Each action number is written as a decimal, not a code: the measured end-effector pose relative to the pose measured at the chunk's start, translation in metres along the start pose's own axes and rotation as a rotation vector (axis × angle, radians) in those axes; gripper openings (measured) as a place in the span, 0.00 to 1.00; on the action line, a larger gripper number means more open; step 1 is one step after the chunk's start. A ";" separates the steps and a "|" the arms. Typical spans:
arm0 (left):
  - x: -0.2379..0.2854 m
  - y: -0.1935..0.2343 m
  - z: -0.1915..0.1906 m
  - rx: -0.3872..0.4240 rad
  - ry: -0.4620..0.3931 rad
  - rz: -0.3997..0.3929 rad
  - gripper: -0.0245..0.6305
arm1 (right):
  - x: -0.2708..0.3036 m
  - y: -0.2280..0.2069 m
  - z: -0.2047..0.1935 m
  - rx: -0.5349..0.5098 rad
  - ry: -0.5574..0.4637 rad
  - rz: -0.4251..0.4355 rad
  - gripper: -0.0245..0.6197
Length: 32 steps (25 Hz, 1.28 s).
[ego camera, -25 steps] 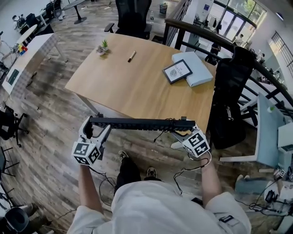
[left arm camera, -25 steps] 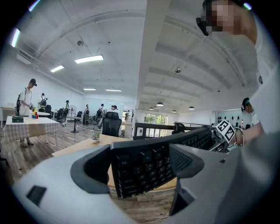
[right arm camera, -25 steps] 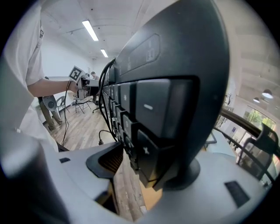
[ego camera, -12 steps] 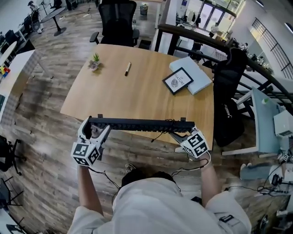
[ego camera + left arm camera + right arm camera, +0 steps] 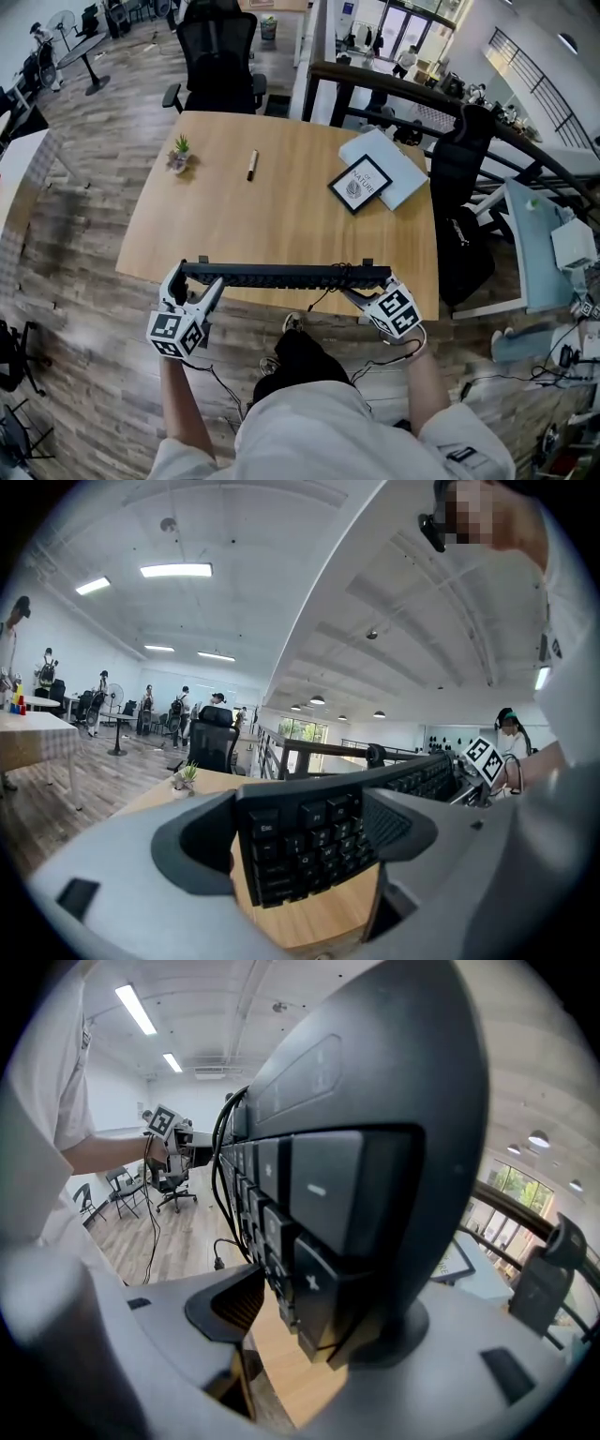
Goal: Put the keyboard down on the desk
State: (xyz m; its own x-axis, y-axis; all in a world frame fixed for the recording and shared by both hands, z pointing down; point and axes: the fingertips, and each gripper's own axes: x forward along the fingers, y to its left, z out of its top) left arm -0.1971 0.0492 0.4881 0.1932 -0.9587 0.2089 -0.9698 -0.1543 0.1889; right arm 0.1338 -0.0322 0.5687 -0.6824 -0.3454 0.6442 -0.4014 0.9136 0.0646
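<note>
A long black keyboard [image 5: 281, 275] is held level in the air, edge-on, over the near edge of the wooden desk [image 5: 281, 202]. My left gripper [image 5: 190, 289] is shut on its left end. My right gripper [image 5: 364, 292] is shut on its right end. In the left gripper view the keyboard [image 5: 412, 780] runs off to the right, and the left gripper [image 5: 305, 832] has a jaw on each side of the keys. In the right gripper view the keyboard [image 5: 328, 1194] fills the frame, clamped between the jaws of the right gripper [image 5: 314, 1326]. A black cable [image 5: 323, 298] hangs from the keyboard.
On the desk lie a pen [image 5: 251, 165], a small potted plant [image 5: 178, 150], a framed card [image 5: 360, 184] and a pale blue folder [image 5: 401, 167]. A black chair [image 5: 220, 56] stands at the far side. Another chair [image 5: 459, 187] stands at the right by a railing.
The person has stepped up to the desk. The keyboard, earlier over the floor short of the desk, now hangs over its near edge. Both grips are unchanged.
</note>
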 end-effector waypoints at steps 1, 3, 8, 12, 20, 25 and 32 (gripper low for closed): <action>0.005 0.004 -0.001 -0.004 0.007 0.001 0.67 | 0.005 -0.003 0.002 0.001 0.003 0.005 0.46; 0.014 0.012 0.000 -0.010 0.019 0.006 0.67 | 0.015 -0.012 0.006 -0.002 0.006 0.013 0.46; 0.044 0.031 0.012 -0.001 0.037 0.019 0.67 | 0.041 -0.037 0.020 0.004 -0.002 0.030 0.46; 0.073 0.046 0.021 0.010 0.066 0.018 0.67 | 0.061 -0.058 0.027 0.033 -0.003 0.049 0.45; 0.110 0.061 0.013 -0.028 0.166 0.047 0.67 | 0.091 -0.083 0.024 0.083 0.042 0.128 0.45; 0.126 0.075 -0.009 -0.065 0.244 0.055 0.67 | 0.115 -0.084 0.011 0.122 0.085 0.180 0.45; 0.143 0.097 -0.026 -0.087 0.279 0.036 0.67 | 0.135 -0.080 0.005 0.170 0.112 0.198 0.44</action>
State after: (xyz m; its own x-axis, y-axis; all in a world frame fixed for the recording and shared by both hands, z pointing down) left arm -0.2601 -0.0964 0.5608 0.2046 -0.8583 0.4707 -0.9626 -0.0891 0.2559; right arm 0.0708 -0.1528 0.6470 -0.6900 -0.1295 0.7121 -0.3703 0.9085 -0.1936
